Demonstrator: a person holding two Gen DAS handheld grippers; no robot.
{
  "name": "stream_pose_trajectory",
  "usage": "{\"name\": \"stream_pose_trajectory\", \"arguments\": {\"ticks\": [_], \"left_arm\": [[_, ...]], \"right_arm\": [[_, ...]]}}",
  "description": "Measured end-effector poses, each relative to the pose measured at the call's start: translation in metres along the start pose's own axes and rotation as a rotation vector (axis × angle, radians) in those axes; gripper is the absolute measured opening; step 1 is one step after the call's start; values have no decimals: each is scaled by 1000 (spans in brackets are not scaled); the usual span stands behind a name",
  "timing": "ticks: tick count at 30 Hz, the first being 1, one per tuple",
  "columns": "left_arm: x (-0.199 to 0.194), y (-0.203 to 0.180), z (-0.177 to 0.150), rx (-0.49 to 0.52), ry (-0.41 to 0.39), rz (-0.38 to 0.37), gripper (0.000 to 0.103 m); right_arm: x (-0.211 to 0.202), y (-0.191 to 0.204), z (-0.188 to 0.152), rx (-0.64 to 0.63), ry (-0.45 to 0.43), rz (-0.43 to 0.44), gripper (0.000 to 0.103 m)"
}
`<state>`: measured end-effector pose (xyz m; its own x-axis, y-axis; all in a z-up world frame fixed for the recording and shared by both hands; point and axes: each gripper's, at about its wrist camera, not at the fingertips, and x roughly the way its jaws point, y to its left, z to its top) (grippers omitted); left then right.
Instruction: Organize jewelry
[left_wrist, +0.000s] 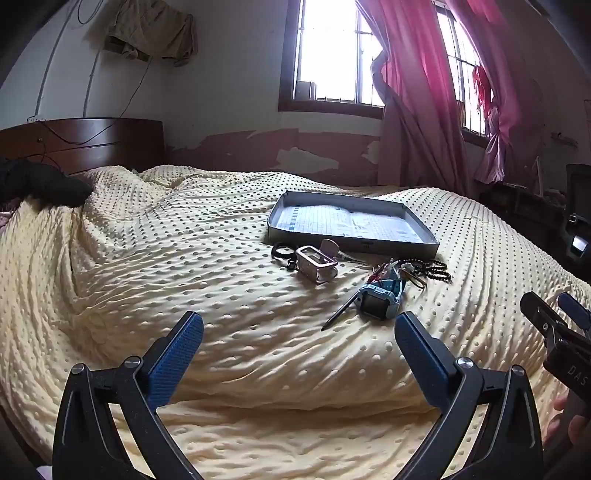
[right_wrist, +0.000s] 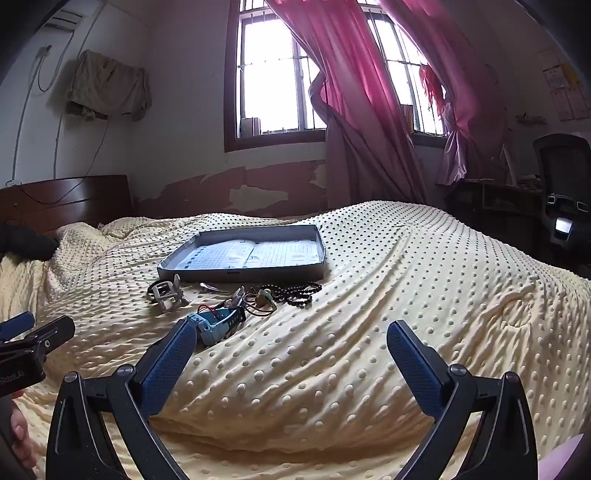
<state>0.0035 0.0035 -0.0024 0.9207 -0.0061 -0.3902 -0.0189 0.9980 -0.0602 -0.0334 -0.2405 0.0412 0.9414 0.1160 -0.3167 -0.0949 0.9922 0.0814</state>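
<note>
This is a home bedroom: a bed (left_wrist: 184, 258) under a dotted cream blanket with a dark wooden headboard (left_wrist: 85, 142), pink curtains (right_wrist: 354, 110) over barred windows (right_wrist: 273, 74), peeling wall paint and an office chair (right_wrist: 565, 184) by a cluttered desk.

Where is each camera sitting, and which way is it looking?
Left wrist: on the left gripper, facing across the yellow dotted blanket toward the shallow grey tray; its blue fingers show, with the right gripper at the right edge.
Right wrist: on the right gripper, facing likewise; the left gripper shows at the left edge.
Both share the tray, blue watch, black bead string and pink curtains.
</note>
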Motion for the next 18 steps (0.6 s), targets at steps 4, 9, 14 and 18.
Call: {"name": "stream_pose_trajectory", "arguments": {"ticks": [4,9,14,18], "left_arm": [[0,0,0,-1,0,1,102],[0,-1,0,1,1,1,102],[0,-1,0,2,1,0,102],[0,-1,0,3,1,1,102]], "right_arm": [[1,0,-1,-1,3,-1,103],[1,0,-1,-1,4,-3,103],[2,0,-2,-2,7,-5,103],[3,0,-3,-3,11,-7,103]]}}
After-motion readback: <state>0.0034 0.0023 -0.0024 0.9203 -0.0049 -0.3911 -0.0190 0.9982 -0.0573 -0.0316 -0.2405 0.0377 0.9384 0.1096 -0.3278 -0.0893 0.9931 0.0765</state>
